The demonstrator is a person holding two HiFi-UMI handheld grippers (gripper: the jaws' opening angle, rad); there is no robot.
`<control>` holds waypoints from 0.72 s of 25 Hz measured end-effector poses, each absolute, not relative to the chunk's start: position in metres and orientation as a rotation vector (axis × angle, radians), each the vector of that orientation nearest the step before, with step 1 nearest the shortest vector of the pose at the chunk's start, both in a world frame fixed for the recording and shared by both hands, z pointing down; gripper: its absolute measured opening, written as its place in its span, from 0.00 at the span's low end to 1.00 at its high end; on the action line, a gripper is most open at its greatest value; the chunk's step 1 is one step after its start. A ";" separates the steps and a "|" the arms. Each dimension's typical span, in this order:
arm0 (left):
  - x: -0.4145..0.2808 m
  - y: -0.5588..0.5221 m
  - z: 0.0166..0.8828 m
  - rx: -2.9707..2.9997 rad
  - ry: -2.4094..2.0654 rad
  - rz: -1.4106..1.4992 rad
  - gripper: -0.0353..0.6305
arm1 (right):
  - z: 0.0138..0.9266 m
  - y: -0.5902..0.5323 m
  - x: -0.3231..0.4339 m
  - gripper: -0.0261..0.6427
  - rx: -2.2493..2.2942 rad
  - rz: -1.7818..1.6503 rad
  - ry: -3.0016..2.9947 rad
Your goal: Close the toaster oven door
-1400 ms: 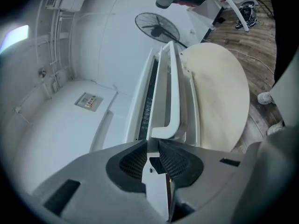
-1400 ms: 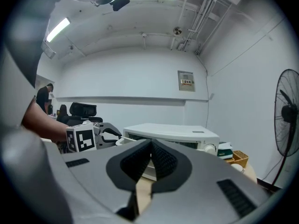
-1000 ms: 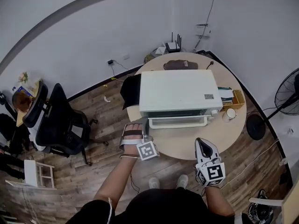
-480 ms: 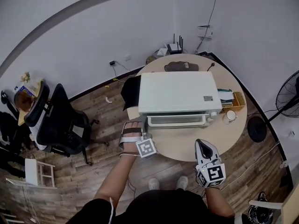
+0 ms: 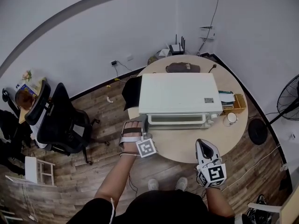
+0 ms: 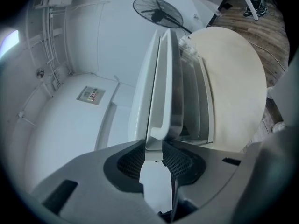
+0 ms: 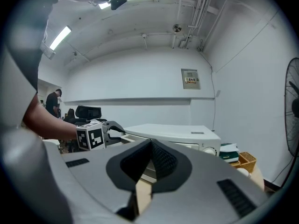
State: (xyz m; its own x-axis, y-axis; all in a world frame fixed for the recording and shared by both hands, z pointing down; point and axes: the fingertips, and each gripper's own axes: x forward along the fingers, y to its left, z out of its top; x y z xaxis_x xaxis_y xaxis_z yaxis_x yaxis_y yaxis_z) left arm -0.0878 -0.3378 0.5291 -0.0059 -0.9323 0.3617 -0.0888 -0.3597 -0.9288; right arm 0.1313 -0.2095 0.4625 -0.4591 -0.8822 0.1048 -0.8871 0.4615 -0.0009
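Observation:
A white toaster oven [image 5: 180, 94] stands on the round wooden table [image 5: 187, 146]. Its glass door [image 5: 177, 120] is up against the front, almost flush. My left gripper [image 5: 146, 125] is at the door's left end. In the left gripper view the end of the white door handle [image 6: 161, 78] lies between the fingertips of the left gripper [image 6: 154, 143], whose jaws are opening and no longer clamp it. My right gripper [image 5: 204, 144] hangs off the table's near edge, shut and empty. From the right gripper [image 7: 150, 141] I see the oven [image 7: 177, 132] ahead.
A mug [image 5: 230, 117] and a wicker basket [image 5: 237, 101] sit right of the oven, a brown item [image 5: 183, 67] behind it, a black cloth [image 5: 131, 91] at its left. A black office chair [image 5: 60, 120] stands at the left, a fan [image 5: 289, 99] at the right.
The oven door has swung up from partly open to nearly flush with the oven front. My left gripper stayed at the door's left end. The right gripper has not moved.

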 end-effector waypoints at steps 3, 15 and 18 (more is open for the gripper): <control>-0.088 -0.331 0.522 -1.549 1.141 -1.403 0.25 | 0.460 -0.211 0.128 0.03 1.571 0.077 -2.621; -0.077 -0.280 0.486 -2.141 1.546 -0.951 0.25 | 0.453 -0.218 0.121 0.03 1.529 0.053 -2.664; -0.063 -0.264 0.472 -2.318 1.620 -0.738 0.19 | 0.451 -0.220 0.119 0.03 1.513 0.046 -2.674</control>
